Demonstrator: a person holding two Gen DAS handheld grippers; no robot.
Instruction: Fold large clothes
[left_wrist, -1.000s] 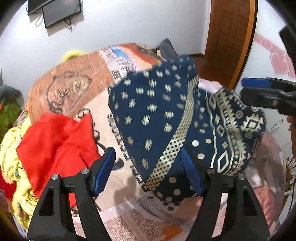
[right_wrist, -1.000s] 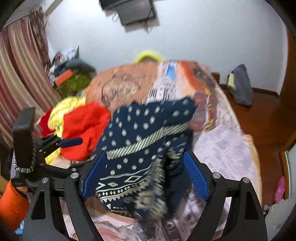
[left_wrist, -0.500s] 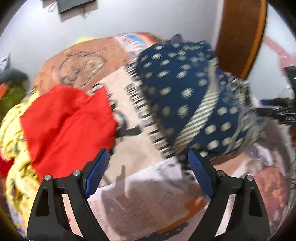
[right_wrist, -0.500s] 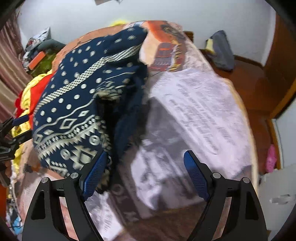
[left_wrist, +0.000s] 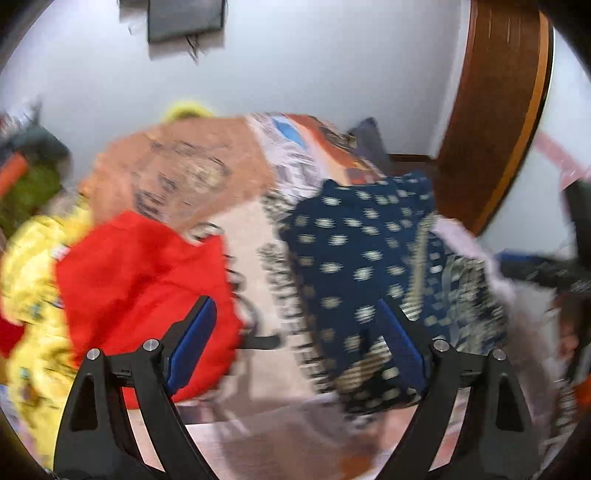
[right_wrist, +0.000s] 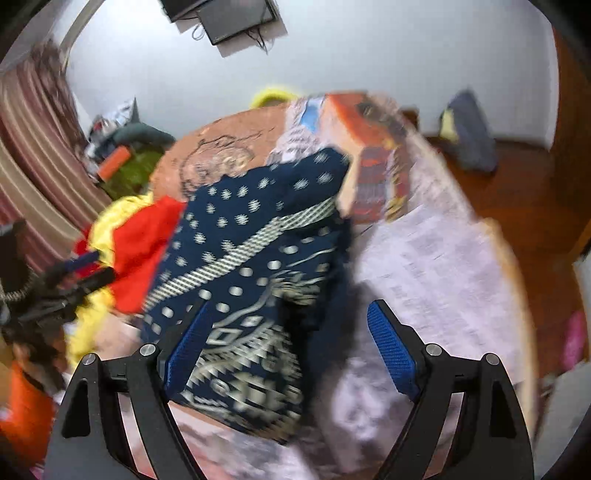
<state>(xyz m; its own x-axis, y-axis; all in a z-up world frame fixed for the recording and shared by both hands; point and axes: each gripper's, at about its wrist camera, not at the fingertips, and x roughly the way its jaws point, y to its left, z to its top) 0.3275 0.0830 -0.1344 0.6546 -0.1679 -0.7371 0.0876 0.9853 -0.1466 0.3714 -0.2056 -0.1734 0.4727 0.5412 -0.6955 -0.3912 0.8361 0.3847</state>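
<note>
Both grippers — left gripper (left_wrist: 295, 339), right gripper (right_wrist: 288, 343) — jaws wide, empty, seemingly hovering over the navy garment (right_wrist: 258, 266).

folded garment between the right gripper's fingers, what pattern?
Navy garment with cream dots, a checked stripe and geometric border; clearest in the right wrist view.
</note>
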